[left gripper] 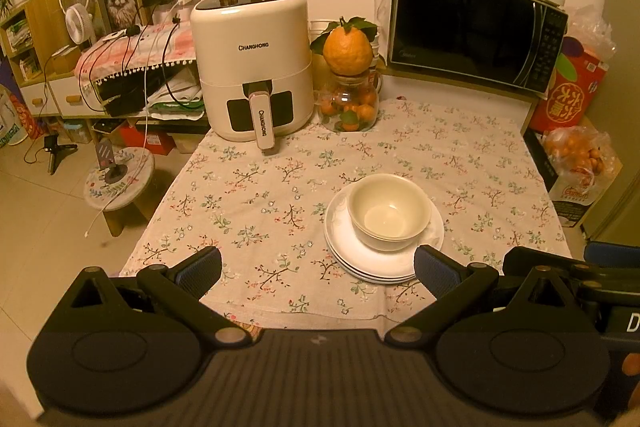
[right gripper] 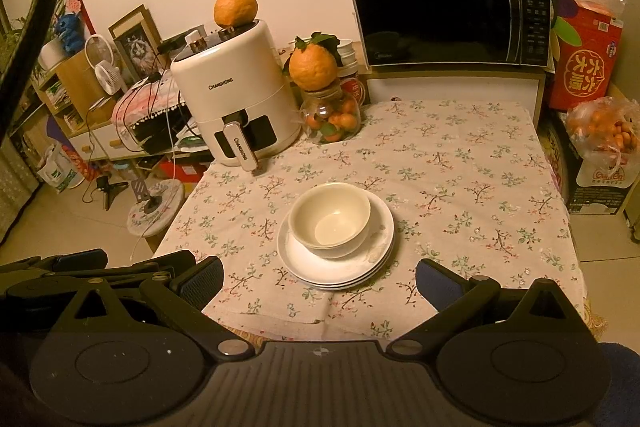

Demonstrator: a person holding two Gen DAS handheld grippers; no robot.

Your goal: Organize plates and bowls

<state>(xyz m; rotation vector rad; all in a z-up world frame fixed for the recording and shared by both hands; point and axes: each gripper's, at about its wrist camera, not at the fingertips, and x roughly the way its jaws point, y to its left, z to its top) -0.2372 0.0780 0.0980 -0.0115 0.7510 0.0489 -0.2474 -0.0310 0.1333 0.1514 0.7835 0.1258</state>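
Left gripper [left gripper: 318, 269] stands wide apart at 6 o'clock, holding nothing. Right gripper [right gripper: 320, 277] likewise wide and unloaded, just short of the table edge. Bowls [left gripper: 389, 213], nested, sit on the plates [left gripper: 372, 263] stacked on the cloth [left gripper: 248, 195], near edge, centre-right. Beyond, at 11 o'clock, fryer [left gripper: 252, 67]; at 12, jar [left gripper: 350, 107] topped with an orange [left gripper: 347, 45]; at 1, microwave [left gripper: 476, 27].

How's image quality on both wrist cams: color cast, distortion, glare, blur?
Left wrist view: strong warm orange cast, heavy fisheye bending the microwave and dark corner vignette; bowls sharp, no blown glare. Right wrist view: same cast and barrel warp, a blurred dark loop at top left; stacked plates in focus, soft shadows on the tablecloth.
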